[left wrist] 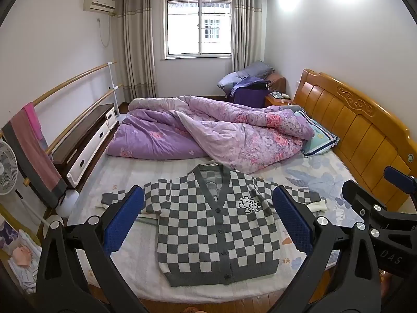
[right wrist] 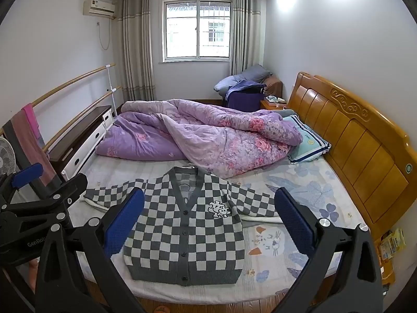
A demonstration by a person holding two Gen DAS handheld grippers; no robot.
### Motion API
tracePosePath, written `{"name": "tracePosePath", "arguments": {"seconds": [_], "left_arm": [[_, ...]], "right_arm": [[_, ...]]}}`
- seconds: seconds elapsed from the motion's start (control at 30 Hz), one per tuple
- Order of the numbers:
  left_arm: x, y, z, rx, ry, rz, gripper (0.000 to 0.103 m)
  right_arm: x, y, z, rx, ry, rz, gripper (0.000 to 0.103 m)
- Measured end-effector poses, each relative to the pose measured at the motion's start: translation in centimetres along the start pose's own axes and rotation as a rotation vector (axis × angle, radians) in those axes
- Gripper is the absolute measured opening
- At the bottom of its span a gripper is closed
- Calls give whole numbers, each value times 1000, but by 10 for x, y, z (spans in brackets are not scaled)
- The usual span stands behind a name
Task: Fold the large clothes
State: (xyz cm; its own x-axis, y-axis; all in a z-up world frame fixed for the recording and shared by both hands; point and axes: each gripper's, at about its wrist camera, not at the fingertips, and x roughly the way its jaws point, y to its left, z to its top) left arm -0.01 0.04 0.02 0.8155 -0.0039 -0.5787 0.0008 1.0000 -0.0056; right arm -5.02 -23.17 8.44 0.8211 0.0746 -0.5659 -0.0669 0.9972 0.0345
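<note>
Zero folds made: checkered cardigan point(left wrist: 216, 224) spread flat, buttoned, near bed point(left wrist: 130, 284) front edge; both jaws wide open, empty.

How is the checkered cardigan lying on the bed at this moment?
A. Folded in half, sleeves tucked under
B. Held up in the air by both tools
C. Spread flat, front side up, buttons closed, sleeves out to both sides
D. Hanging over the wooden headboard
C: the checkered cardigan lies flat on the bed sheet, button row facing up, a sleeve stretched to each side, both tools open above it.
</note>
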Motion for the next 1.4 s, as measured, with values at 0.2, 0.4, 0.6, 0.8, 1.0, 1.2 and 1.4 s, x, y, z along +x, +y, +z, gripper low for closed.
{"name": "tracePosePath", "arguments": {"seconds": [0.2,0.4,0.6,0.8,1.0,1.2,1.4], "left_arm": [[1,0,-1,3,1,0,98],[0,0,0,4,-1,4,98],[0,-2,2,4,6,0,98],[-1,-2,3,2,9,-1,98],[5,-2,1,3,10,4,98],[3,-4,1,2,12,5,98],[3,-2,1,2,11,3,98]], "right_arm": [[0,1,-1,3,3,0,96],[3,0,2,3,3,-2,96],[-4,-2,1,5,5,-7,96],[-2,-3,1,9,7,-5,96],[-2,-5,1,10,10,-2,96],[-1,-5,0,11,10,-2,96],[-1,-3,0,12,11,-2,96]]}}
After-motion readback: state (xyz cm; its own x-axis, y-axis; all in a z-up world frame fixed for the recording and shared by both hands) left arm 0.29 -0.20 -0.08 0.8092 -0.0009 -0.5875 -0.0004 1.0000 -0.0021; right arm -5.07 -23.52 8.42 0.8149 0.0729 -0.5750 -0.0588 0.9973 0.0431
